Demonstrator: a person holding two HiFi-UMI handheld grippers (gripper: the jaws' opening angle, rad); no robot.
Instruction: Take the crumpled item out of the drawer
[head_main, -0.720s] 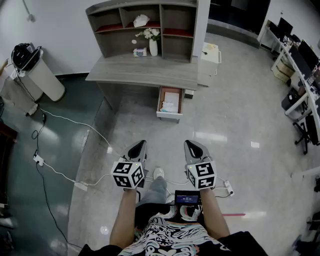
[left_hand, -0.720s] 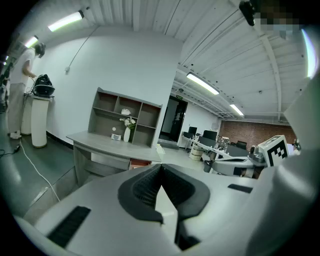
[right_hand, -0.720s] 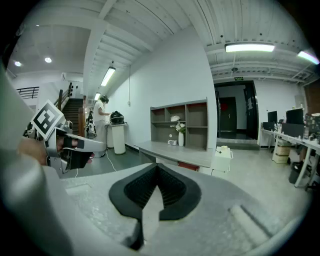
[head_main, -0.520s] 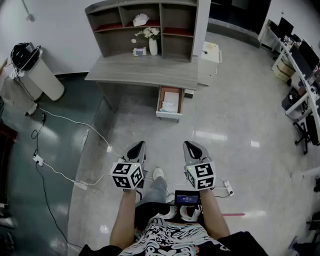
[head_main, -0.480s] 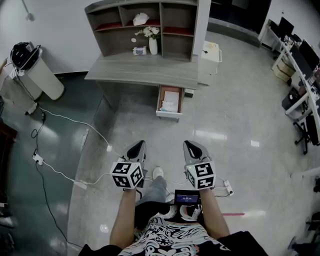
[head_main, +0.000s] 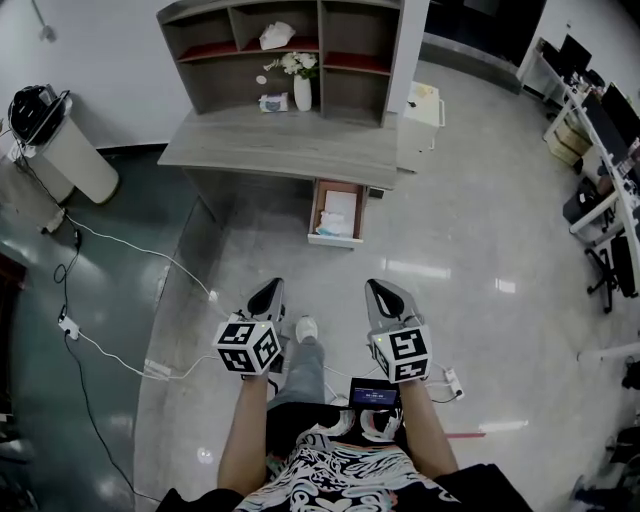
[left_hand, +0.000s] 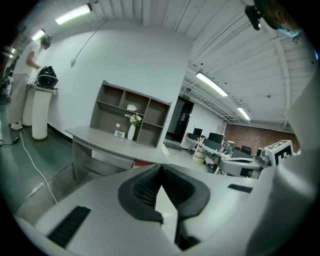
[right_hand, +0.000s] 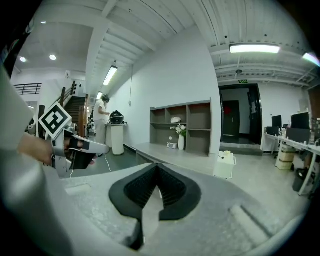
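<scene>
Approach is the step: left gripper (head_main: 268, 296) and right gripper (head_main: 386, 295), jaws together and empty, hang well short of the open drawer (head_main: 335, 241). The person should part one pair before reaching the crumpled item (head_main: 334, 226) inside.

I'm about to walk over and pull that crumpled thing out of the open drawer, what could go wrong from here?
1. A white cable crosses the floor near your left side; stepping forward could snag it.
2. The left gripper and right gripper both have jaws together; reaching in like that may just shove the crumpled item deeper into the drawer.
3. A flat white sheet lies behind it and might get grabbed too.
</scene>
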